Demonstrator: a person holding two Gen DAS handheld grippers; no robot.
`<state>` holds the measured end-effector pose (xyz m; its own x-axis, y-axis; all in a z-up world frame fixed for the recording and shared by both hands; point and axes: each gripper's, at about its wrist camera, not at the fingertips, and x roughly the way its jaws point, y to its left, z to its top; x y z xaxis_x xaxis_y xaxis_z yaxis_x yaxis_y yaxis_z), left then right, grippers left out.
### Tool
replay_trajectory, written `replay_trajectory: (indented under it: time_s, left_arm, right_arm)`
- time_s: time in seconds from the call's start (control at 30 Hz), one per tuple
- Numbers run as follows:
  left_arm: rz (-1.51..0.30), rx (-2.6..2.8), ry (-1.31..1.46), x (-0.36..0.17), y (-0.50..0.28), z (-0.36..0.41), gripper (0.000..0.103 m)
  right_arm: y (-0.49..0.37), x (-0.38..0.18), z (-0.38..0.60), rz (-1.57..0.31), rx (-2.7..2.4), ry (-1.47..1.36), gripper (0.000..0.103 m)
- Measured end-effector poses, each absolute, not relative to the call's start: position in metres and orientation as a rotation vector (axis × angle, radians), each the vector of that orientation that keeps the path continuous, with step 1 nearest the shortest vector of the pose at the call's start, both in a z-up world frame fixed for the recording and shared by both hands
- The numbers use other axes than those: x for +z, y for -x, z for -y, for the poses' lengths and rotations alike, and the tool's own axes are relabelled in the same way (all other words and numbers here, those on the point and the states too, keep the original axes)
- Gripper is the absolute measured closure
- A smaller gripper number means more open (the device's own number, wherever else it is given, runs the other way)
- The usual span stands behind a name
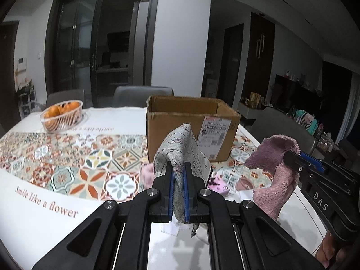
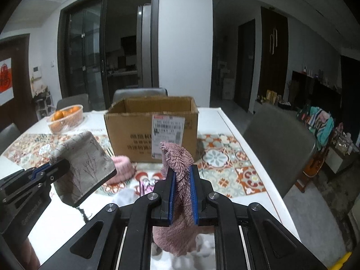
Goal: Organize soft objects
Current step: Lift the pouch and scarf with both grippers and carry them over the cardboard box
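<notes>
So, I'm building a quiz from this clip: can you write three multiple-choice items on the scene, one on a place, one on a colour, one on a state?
1. Where does the basket of oranges stand relative to the cardboard box, seen from the left wrist?
A left of it
B inside it
C on top of it

2. What colour is the fuzzy cloth in the right gripper?
A green
B pink
C black

3. How is the left gripper?
A open, empty
B shut on the grey printed cloth
C out of view

Key: 1 A, the basket sits far left on the table. 2 B, its pile is pink. 3 B, the pads pinch the cloth.
</notes>
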<state>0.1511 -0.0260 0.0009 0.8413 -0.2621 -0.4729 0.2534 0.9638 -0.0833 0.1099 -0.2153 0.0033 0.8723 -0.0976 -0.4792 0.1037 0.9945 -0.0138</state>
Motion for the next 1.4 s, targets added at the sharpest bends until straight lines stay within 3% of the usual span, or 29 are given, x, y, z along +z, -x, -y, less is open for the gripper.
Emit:
replay_trajectory:
  time_s: [0.77,1.4]
  left_arm:
    - [-0.317,-0.29,-0.007,0.074,-0.201,0.025,0.094]
    - [-0.311,-0.288,-0.016,0.088,-0.274,0.032,0.094]
  right_arm:
    - [-0.174,0.061,0.219,-0.378,0.014,-0.105,0.089]
    - [-0.252,0.084,0.226,-0.339,0.047,-0.127,0.09]
